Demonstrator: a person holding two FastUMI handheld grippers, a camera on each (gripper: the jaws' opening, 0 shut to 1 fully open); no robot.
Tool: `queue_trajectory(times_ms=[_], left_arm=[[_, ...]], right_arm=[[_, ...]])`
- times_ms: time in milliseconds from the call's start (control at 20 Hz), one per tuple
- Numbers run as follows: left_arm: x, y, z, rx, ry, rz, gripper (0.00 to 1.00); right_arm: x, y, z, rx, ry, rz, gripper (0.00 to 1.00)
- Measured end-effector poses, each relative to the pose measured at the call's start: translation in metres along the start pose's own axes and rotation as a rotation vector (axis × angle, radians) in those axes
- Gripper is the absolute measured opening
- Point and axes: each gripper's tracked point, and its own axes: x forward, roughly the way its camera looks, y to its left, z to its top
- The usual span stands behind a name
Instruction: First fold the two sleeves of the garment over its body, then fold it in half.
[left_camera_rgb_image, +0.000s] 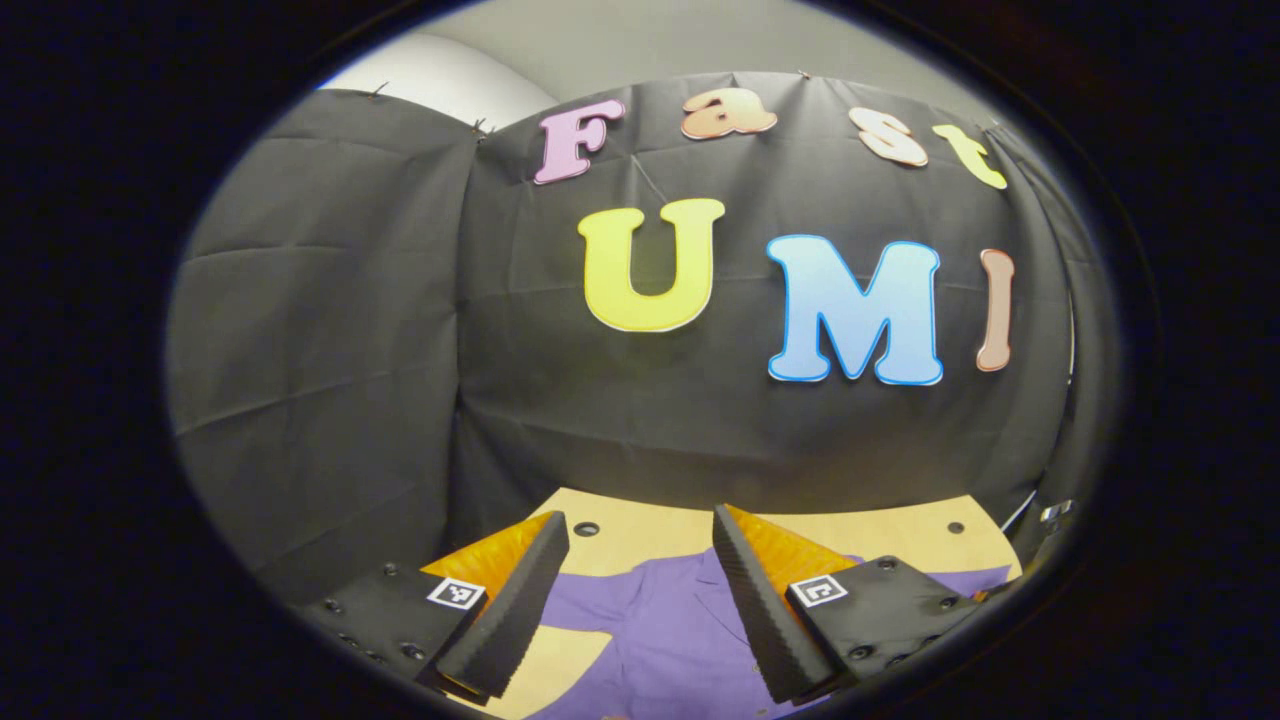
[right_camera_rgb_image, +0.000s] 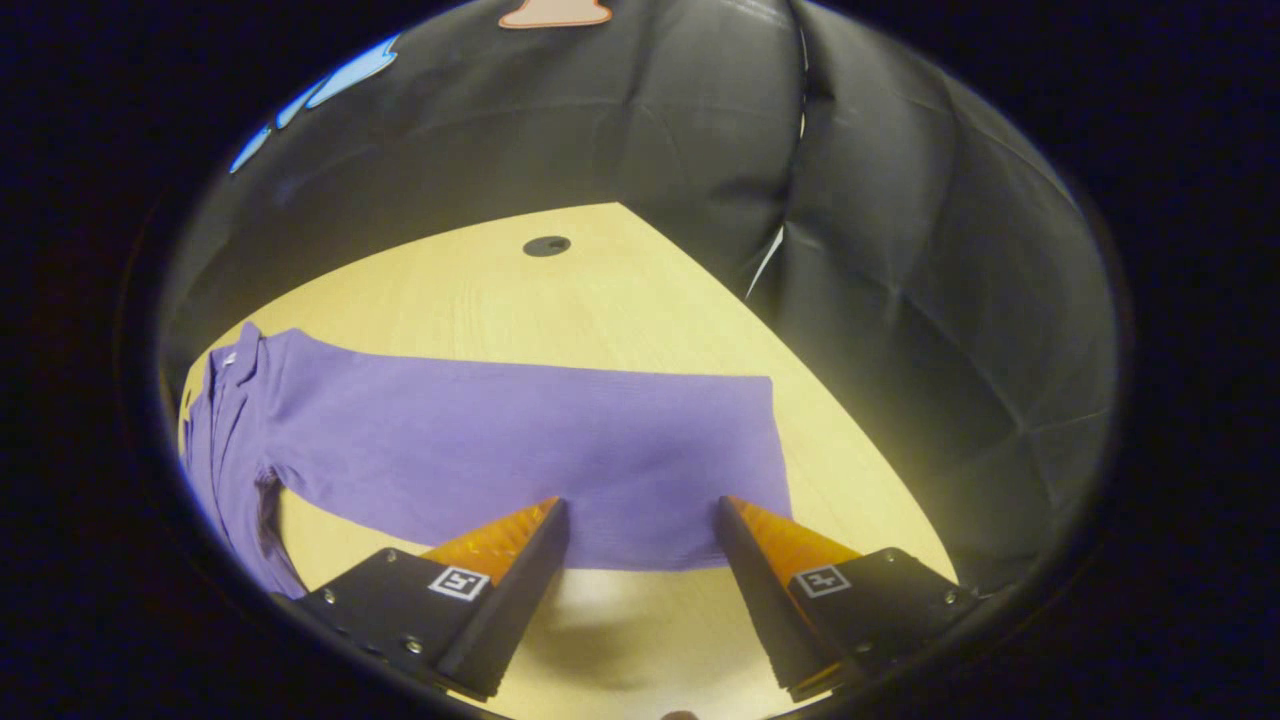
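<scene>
Behind left tongs (left_camera_rgb_image: 640, 560), garment (left_camera_rgb_image: 670, 630) half-hidden.

The purple garment (right_camera_rgb_image: 500, 450) is cut off at the left edge, its far sleeve hidden.

No readable text; the small square markers (right_camera_rgb_image: 459, 582) on the gripper bodies carry only patterns.

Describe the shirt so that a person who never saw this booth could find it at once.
Look at the pale wooden table in front of the black cloth wall. The shirt lies flat on it, spread wide. It is the one purple cloth thing there, with a collar at one end.
</scene>
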Motion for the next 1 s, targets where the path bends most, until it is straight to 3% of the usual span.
queue_trajectory(times_ms=[250, 300, 400, 500, 550, 650, 750, 850, 1000], left_arm=[[0.0, -0.003, -0.003, -0.007, 0.006, -0.01, 0.93], [0.0, -0.003, -0.003, -0.006, 0.005, -0.013, 0.93], [0.0, -0.004, -0.002, 0.004, 0.0, -0.016, 0.93], [0.0, -0.004, 0.0, 0.01, -0.006, -0.016, 0.93], [0.0, -0.003, 0.001, 0.01, -0.005, -0.016, 0.93], [0.0, -0.002, -0.001, 0.005, -0.003, -0.017, 0.93], [0.0, -0.001, -0.003, -0.002, 0.0, -0.016, 0.93], [0.0, 0.001, -0.004, 0.002, 0.002, -0.014, 0.93], [-0.001, 0.005, -0.006, 0.015, 0.004, -0.011, 0.93]], right_arm=[[0.0, 0.006, -0.001, 0.016, 0.002, 0.03, 0.94], [0.002, 0.012, -0.001, 0.009, -0.003, 0.036, 0.9], [0.004, 0.02, -0.001, 0.003, -0.008, 0.051, 0.77], [0.003, 0.022, -0.002, 0.011, 0.006, 0.036, 0.56], [-0.001, 0.026, 0.0, 0.034, 0.009, 0.065, 0.54], [-0.001, 0.035, 0.001, 0.058, 0.023, 0.068, 0.23], [0.0, 0.035, 0.0, 0.072, 0.034, 0.054, 0.1], [-0.001, 0.035, -0.002, 0.074, 0.048, 0.032, 0.04], [-0.004, 0.036, 0.002, 0.056, 0.055, 0.02, 0.04]])
